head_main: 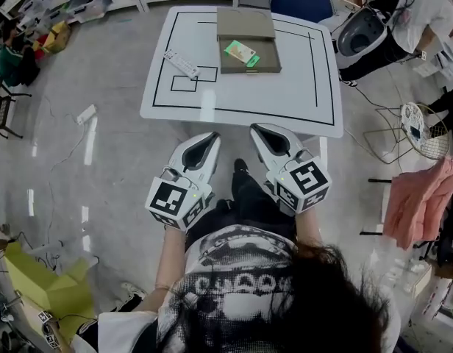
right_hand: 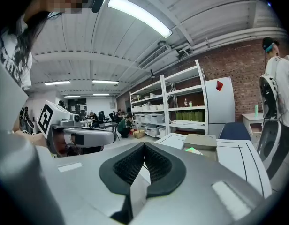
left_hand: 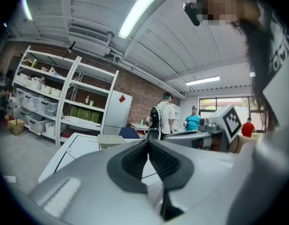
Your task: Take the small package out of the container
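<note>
Package (head_main: 240, 51) in container (head_main: 269, 56), well beyond right tool (head_main: 254, 128)

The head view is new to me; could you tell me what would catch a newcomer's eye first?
The left gripper and right gripper stand out, shut and empty, side by side before the white table's near edge. Next comes the green small package, lying in the open tan container on the table's far side.

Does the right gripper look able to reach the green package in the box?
Probably yes: the box is open, nothing covers the green package; the right gripper is shut, at the table's near edge.
</note>
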`<state>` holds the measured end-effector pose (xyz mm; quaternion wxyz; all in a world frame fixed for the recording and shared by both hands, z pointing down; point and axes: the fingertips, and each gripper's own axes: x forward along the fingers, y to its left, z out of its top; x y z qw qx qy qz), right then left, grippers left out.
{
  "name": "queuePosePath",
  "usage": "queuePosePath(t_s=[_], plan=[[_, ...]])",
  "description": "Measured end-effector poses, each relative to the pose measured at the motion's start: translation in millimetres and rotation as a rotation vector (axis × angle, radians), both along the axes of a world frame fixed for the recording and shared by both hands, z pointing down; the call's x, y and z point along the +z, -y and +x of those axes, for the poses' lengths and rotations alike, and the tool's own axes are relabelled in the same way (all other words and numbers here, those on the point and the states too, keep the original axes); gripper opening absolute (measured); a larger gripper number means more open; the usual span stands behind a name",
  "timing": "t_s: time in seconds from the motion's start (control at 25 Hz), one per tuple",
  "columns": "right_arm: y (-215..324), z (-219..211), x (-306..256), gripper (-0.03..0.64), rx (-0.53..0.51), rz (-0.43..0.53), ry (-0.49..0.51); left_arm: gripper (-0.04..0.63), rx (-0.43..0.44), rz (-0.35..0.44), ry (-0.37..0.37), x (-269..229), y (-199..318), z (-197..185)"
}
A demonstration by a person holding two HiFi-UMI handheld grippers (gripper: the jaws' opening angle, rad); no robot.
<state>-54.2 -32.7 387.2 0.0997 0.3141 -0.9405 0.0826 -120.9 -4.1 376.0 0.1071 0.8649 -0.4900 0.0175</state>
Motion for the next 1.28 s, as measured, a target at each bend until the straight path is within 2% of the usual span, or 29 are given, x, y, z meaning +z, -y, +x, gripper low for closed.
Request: queuePosePath(t_s=[0.64,0.88,1.28], plan=[[168,2,29,-0.002,-0.138,-0.067,-0.010,0.000,-0.112,-0.023,0.027,4,156,11],[219,3,53,0.000,-0.176,-0.106,-0.033,0.000,-0.142,-0.036,0.042,7,194,14],[303,1,114,0.005,-0.202,-0.152,-0.147,0.000,-0.216,-0.063,0.053,17,231,7]])
